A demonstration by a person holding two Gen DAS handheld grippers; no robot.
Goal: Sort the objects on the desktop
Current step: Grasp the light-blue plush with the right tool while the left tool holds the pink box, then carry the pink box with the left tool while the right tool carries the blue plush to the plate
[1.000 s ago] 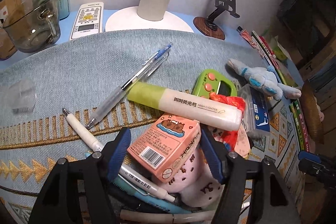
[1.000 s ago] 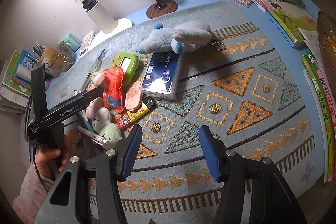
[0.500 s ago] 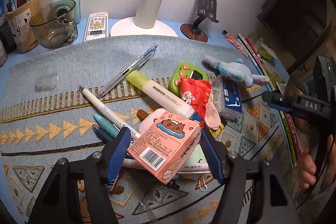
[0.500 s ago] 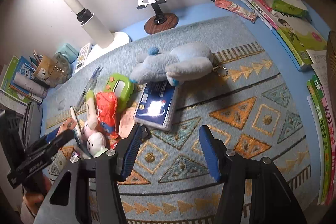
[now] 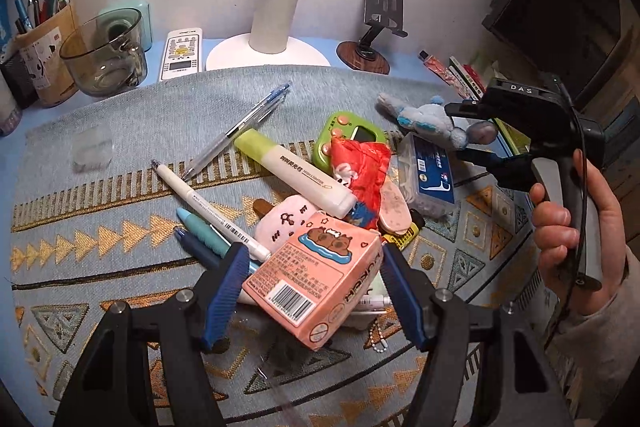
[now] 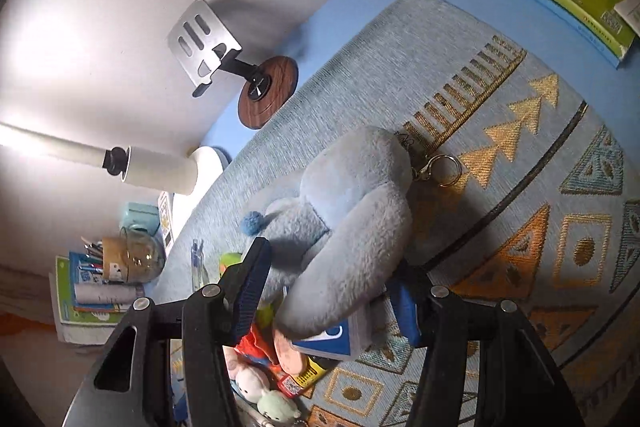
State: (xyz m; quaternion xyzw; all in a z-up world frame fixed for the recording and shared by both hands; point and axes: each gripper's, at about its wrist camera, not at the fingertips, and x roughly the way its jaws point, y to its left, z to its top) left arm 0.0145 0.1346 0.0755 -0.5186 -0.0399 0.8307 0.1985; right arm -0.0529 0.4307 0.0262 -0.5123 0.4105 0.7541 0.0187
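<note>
In the left wrist view we find the left gripper (image 5: 310,293) at the bottom centre of the frame, its blue pads pressed on either side of a pink carton (image 5: 316,279) printed with a barcode, which it holds tilted above the patterned mat (image 5: 100,211). Beneath and behind the carton, mid-frame, lies the heap of desktop things: a yellow highlighter (image 5: 294,173), a white pen (image 5: 210,207), a clear ballpoint (image 5: 240,129), a green timer (image 5: 352,135), a red packet (image 5: 360,167) and a blue-lidded box (image 5: 430,179). At the right edge a hand (image 5: 576,223) grips the handle of the right gripper (image 6: 334,291). In the right wrist view that gripper sits low in the frame with its jaws opening, and the grey-blue plush toy (image 6: 352,227) (a key ring at its upper right end) lies between the pads; we cannot see either pad pressing on it. A desk lamp (image 5: 276,7) and a phone stand (image 5: 380,23) stand along the top of the left view.
</note>
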